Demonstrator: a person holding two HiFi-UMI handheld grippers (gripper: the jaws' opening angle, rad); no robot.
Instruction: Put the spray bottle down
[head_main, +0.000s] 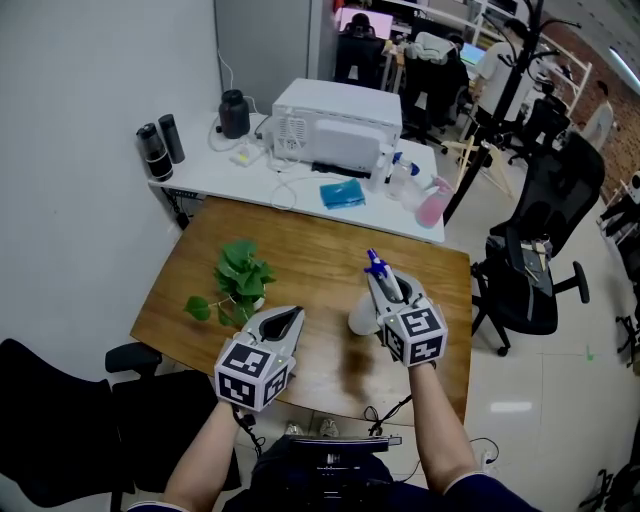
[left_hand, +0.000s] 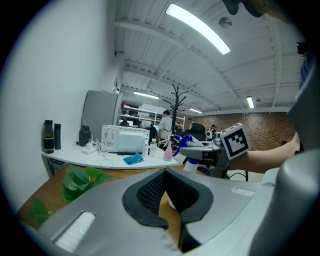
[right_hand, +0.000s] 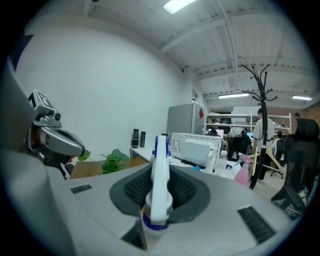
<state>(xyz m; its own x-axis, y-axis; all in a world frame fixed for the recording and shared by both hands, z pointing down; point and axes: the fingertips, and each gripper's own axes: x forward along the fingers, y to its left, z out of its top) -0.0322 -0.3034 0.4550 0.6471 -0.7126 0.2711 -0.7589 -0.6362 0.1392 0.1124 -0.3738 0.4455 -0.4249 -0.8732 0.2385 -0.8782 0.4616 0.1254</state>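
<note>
A white spray bottle (head_main: 362, 318) with a blue nozzle stands upright in my right gripper (head_main: 388, 290), over the right half of the wooden table (head_main: 300, 250). In the right gripper view the jaws press on both sides of the bottle's neck (right_hand: 160, 165), so the right gripper (right_hand: 160, 177) is shut on it. The bottle's base is close to the wood; I cannot tell whether it touches. My left gripper (head_main: 293, 316) hovers near the table's front edge, left of the bottle, its tips together with nothing between them (left_hand: 165, 172). The bottle (left_hand: 192, 161) shows beyond it.
A small green potted plant (head_main: 240, 278) sits on the table's left part. Behind it, a white desk holds a white appliance (head_main: 335, 120), a blue cloth (head_main: 343, 193), a pink spray bottle (head_main: 432, 205) and black flasks (head_main: 160, 148). An office chair (head_main: 530, 260) stands to the right.
</note>
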